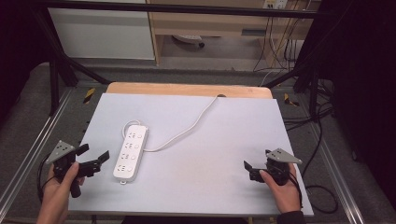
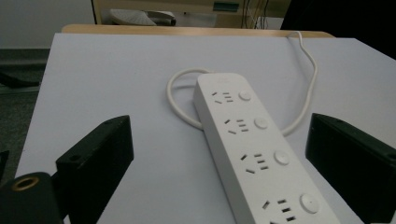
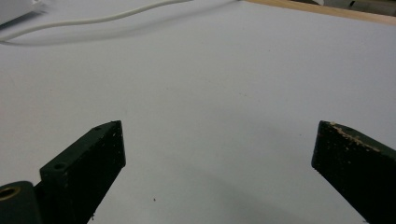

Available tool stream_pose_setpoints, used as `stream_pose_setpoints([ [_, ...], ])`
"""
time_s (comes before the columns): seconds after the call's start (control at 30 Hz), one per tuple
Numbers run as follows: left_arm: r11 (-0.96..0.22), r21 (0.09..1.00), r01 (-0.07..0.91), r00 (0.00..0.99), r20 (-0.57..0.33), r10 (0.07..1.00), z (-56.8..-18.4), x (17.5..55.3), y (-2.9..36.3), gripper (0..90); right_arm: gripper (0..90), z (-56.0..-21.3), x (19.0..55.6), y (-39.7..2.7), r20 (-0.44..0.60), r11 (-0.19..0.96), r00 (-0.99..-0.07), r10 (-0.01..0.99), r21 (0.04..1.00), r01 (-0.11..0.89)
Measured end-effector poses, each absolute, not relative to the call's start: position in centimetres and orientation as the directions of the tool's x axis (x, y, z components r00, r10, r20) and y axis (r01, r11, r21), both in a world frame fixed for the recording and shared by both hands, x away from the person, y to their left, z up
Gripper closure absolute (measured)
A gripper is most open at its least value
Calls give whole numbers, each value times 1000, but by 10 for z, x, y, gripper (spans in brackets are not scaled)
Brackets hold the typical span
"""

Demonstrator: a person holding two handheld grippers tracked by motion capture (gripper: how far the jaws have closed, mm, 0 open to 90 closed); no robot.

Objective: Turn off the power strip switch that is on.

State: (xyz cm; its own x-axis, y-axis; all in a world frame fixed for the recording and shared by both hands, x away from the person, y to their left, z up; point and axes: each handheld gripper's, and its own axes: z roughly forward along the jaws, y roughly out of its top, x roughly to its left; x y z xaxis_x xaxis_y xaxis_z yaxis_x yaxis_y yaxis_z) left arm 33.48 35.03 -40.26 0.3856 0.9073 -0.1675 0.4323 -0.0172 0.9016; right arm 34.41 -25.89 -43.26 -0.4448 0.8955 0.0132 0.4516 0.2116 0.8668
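Observation:
A white power strip (image 1: pixel 130 151) with several sockets and round buttons lies left of centre on the white board (image 1: pixel 219 140). Its white cable (image 1: pixel 187 130) loops at the far end and runs off the back edge. My left gripper (image 1: pixel 96 152) is open, just left of the strip's near end and pointing at it. In the left gripper view the strip (image 2: pixel 257 149) stretches away between the wide-apart jaws of that gripper (image 2: pixel 219 128). My right gripper (image 1: pixel 257 159) is open at the near right, over bare board. The right gripper view has this gripper (image 3: pixel 219 135) with the cable (image 3: pixel 93 21) far off.
A wooden table edge (image 1: pixel 187 88) shows beyond the board. A black metal frame (image 1: pixel 60 70) surrounds the table. Dark cables (image 1: pixel 322 135) trail on the floor at right. A wooden shelf unit (image 1: pixel 210 28) stands behind.

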Motion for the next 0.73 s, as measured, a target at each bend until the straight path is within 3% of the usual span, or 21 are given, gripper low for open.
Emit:
stream_pose_setpoints([
  [0.3,-12,885,465,354,-173,919,-424,343,366,83,31,-436,346,-259,5,220,-439,899,860,461],
  [0.4,-48,877,479,347,-139,927,-430,347,367,80,31,-438,348,-260,2,225,-434,901,852,472],
  [0.73,-62,861,506,318,-119,941,-439,352,367,91,30,-454,361,-266,-6,240,-390,921,796,555],
])
